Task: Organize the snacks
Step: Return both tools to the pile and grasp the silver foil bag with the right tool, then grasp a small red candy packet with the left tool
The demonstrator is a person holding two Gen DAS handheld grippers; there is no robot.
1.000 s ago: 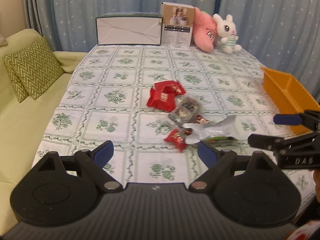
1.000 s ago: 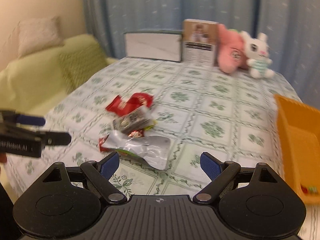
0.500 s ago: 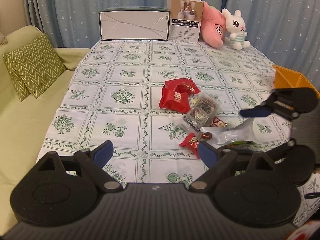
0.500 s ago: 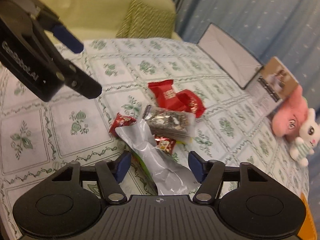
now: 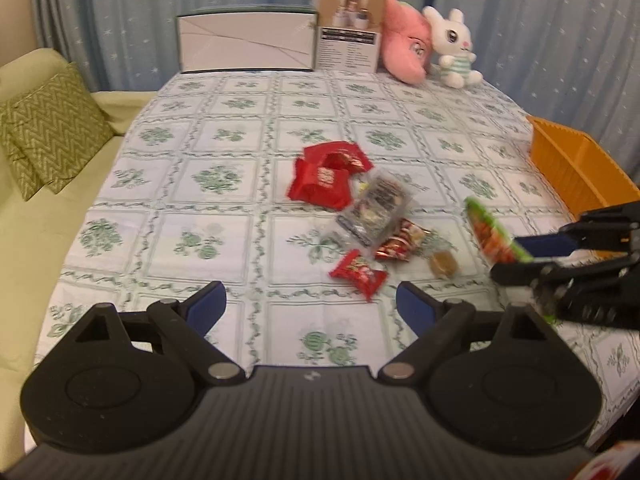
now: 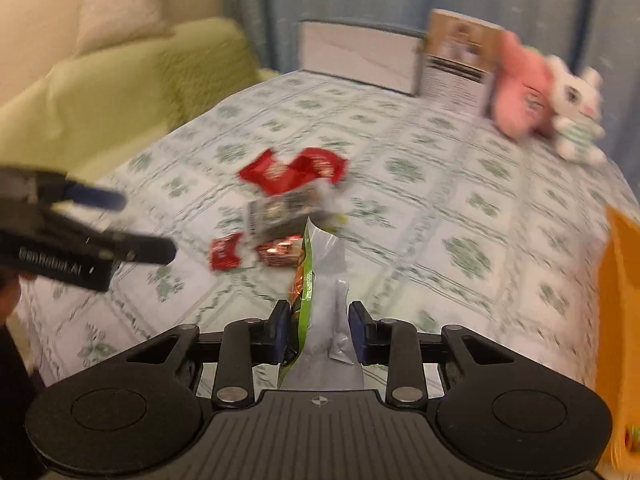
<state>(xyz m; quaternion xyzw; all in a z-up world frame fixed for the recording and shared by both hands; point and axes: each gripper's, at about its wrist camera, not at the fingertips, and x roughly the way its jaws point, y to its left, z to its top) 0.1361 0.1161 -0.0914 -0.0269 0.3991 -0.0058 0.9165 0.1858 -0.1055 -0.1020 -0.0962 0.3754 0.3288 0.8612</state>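
My right gripper is shut on a silver and green snack bag and holds it above the table; the bag also shows in the left wrist view, between the right gripper's fingers. My left gripper is open and empty near the table's front edge. On the cloth lie red packets, a clear packet of mixed snacks, a small red packet, a dark red packet and a brown candy.
An orange basket stands at the table's right edge. A white box, a printed carton, a pink plush and a white bunny line the far edge. A green sofa with a cushion is on the left.
My right gripper has closed on the silver and green bag and lifted it off the pile toward the right. A brown candy under it is uncovered. My left gripper stays open.
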